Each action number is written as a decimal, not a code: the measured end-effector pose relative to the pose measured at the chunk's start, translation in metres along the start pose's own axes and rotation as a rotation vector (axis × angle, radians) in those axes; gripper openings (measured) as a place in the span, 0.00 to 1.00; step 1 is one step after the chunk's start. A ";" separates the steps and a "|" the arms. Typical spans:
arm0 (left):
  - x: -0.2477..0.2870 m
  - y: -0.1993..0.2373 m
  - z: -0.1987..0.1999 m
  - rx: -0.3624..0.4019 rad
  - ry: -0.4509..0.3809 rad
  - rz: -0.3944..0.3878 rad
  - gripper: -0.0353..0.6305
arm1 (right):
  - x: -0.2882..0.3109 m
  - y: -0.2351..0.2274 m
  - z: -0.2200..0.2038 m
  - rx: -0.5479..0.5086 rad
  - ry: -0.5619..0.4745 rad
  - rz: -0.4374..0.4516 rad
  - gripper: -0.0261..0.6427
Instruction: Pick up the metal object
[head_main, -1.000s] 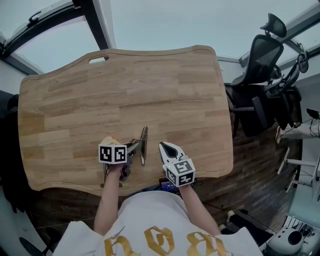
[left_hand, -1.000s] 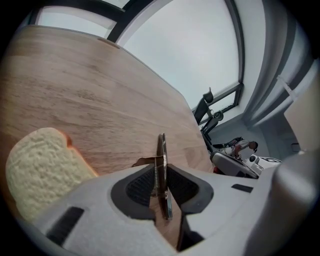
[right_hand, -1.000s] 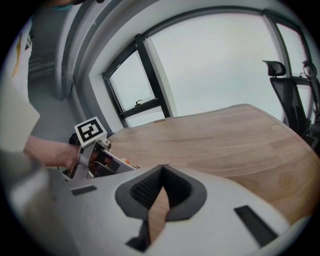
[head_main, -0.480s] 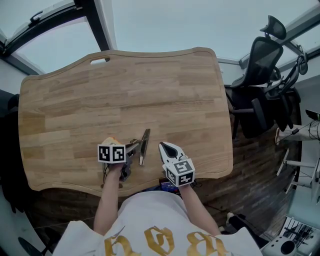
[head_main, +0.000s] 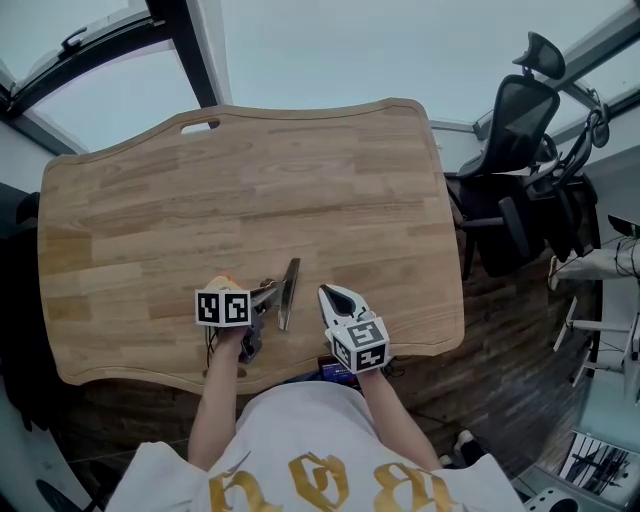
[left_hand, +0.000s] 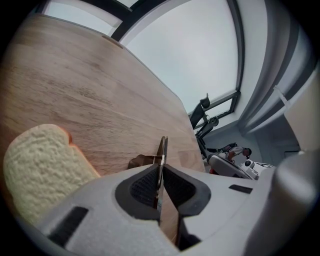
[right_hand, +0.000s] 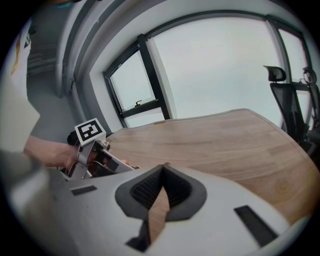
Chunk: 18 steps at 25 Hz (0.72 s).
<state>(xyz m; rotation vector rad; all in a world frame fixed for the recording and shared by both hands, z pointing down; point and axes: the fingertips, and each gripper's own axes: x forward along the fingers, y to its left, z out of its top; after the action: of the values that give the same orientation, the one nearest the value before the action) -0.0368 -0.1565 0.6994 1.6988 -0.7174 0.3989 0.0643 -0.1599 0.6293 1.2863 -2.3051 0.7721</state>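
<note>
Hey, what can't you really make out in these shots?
Head view: metal object too small; left gripper view shows it edge-on; type unclear.
Left gripper view: pale spongy lump, lower part behind left tool, whose jaws have just been closing on the metal object.

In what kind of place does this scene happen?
Most likely an office or a work room. A large wooden table stands on a dark plank floor, a black office chair stands beside it, and big windows with dark frames are behind it.
</note>
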 end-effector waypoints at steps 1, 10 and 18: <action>-0.001 -0.002 0.000 0.001 -0.003 -0.004 0.12 | -0.001 0.000 0.001 -0.007 -0.001 -0.004 0.06; -0.016 -0.022 0.005 0.054 -0.056 -0.051 0.11 | -0.009 0.005 0.013 -0.052 -0.031 -0.029 0.06; -0.036 -0.035 0.010 0.056 -0.144 -0.084 0.11 | -0.024 0.010 0.019 -0.081 -0.054 -0.070 0.06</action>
<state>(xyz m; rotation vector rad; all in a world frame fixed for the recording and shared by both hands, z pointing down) -0.0422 -0.1531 0.6487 1.8174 -0.7418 0.2420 0.0662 -0.1520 0.5975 1.3598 -2.2948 0.6219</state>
